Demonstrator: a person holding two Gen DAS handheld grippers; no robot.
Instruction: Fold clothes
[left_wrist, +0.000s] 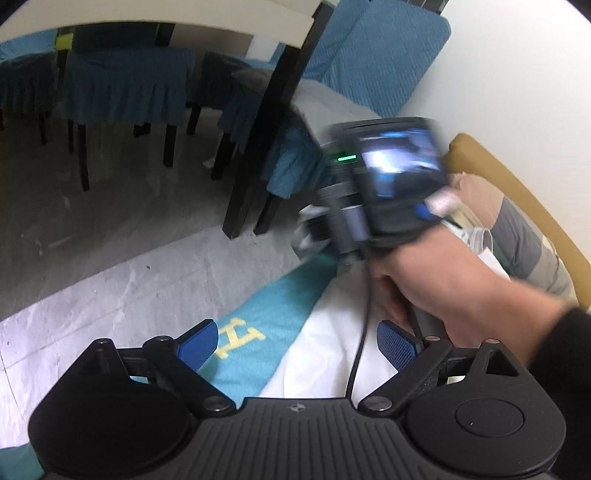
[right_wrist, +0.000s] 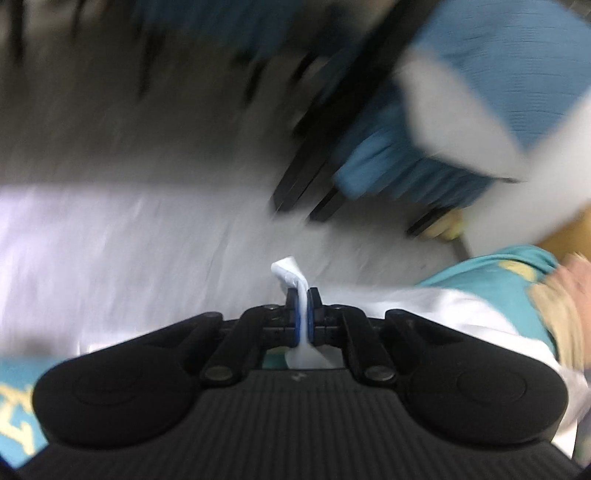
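Pinching a fold of the white garment (right_wrist: 303, 295), my right gripper (right_wrist: 303, 306) has its blue pads pressed tight together on the cloth, with a crumpled tip of fabric sticking out just past the fingertips. That view is badly smeared, so little else there is sure beyond the grey floor (right_wrist: 147, 229) ahead and blue cloth on dark legs further off. My left gripper (left_wrist: 297, 339) stands wide, its blue pads (left_wrist: 197, 341) far apart with nothing between them, hanging over the place where the white garment meets the teal blanket (left_wrist: 273, 306) with a yellow letter pattern. The garment lies spread on that blanket, running from under my left gripper toward my right hand (left_wrist: 443, 280), which grasps the handle of the other tool; a black cable (left_wrist: 364, 332) trails down across the white cloth. Beyond stand chairs with blue skirted covers (left_wrist: 122, 81) and a dark table leg (left_wrist: 266, 122), and a striped cushion (left_wrist: 524, 236) rests against a mustard edge on the right.
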